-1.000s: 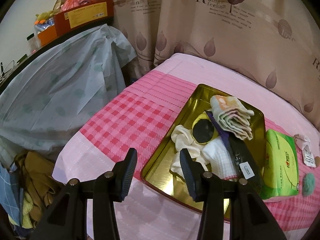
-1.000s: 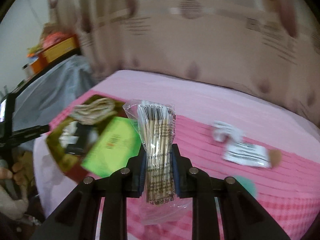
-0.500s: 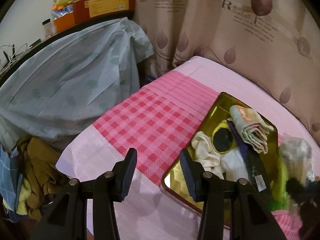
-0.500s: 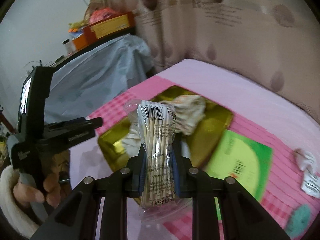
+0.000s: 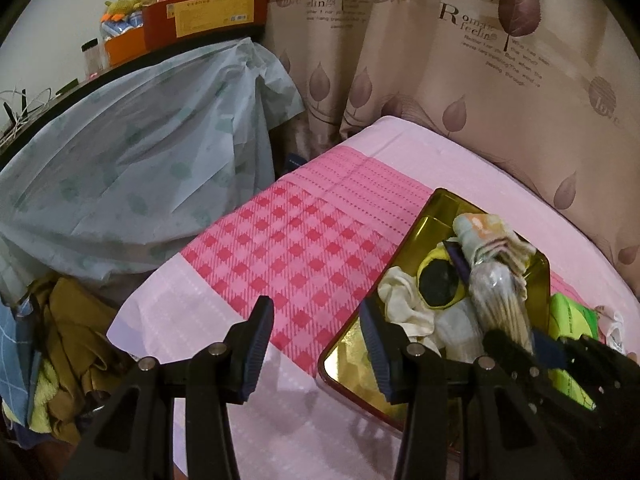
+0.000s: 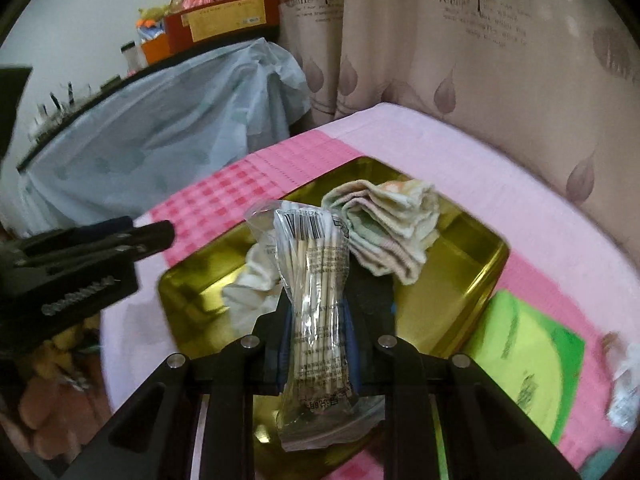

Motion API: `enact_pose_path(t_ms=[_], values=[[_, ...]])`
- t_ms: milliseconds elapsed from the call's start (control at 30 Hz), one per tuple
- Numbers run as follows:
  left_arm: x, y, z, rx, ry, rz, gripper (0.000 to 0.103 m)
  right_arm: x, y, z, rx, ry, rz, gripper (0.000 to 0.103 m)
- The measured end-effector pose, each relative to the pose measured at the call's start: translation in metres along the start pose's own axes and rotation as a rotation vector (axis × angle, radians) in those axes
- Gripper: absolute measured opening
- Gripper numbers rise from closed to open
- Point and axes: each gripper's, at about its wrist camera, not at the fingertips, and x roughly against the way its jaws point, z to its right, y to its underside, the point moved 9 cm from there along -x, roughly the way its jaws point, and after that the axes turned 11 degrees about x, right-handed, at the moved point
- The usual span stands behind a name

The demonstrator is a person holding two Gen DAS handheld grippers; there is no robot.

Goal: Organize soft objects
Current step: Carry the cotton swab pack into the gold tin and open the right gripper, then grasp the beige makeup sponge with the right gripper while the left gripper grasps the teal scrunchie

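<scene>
- Since 1 s ago the right gripper [image 6: 316, 320] has been swinging w/ its pack of cotton swabs [image 6: 316, 296] from over the bare pink cloth to over the gold tray [image 6: 496, 256]; left wrist view is now catching the right gripper [image 5: 532, 344] at its right edge, where it wasn't showing before.
- Right jaws are clamping the swab pack around its middle, upright, barcode end on top, loose bag tail hanging below the fingers.
- Left gripper [image 5: 316, 344] is sitting idle w/ jaws apart, nothing between them, hovering by the tray's near-left corner over the checked tablecloth [image 5: 296, 248].
- Tray is already carrying a folded towel [image 6: 388, 220], a cream cloth [image 5: 400, 304] and a yellow-rimmed black pad [image 5: 440, 280]; green tissue pack [image 6: 528, 360] is lying just beside the tray on the cloth.
- Risk, my guess: pack is slick plastic and pinched narrow, so it could be slipping out early or tipping onto the towel and sliding off the pile.
- Also the 2 grippers are near each other at the tray edge, so a sideways swing could be knocking them together or nudging the tray.
- Swab pack is between the right fingers, above the tray's middle, not yet resting on anything.
</scene>
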Motion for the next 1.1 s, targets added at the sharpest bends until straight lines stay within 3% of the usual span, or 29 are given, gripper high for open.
enact_pose_path(t_ms=[167, 333, 400, 700, 867, 1100], values=[[0.000, -0.001, -0.002, 0.017, 0.004, 0.001, 0.046, -0.007, -0.002, 0.002, 0.058, 0.061, -0.007, 0.021], [0.000, -0.002, -0.006, 0.034, 0.003, -0.001, 0.046, -0.012, -0.003, -0.004, 0.039, 0.024, -0.010, 0.026], [0.000, -0.002, -0.007, 0.037, 0.002, -0.003, 0.046, -0.009, -0.002, -0.005, 0.021, 0.003, 0.002, 0.034], [0.001, 0.000, -0.001, 0.010, 0.001, 0.004, 0.046, 0.035, 0.005, -0.004, -0.046, -0.044, 0.070, 0.048], [0.001, 0.002, 0.002, 0.002, 0.000, -0.003, 0.046, 0.066, 0.025, 0.015, -0.094, -0.021, 0.095, 0.048], [0.004, 0.002, 0.005, -0.014, -0.003, 0.011, 0.046, 0.105, 0.061, 0.071, -0.201, 0.066, 0.125, 0.049]])
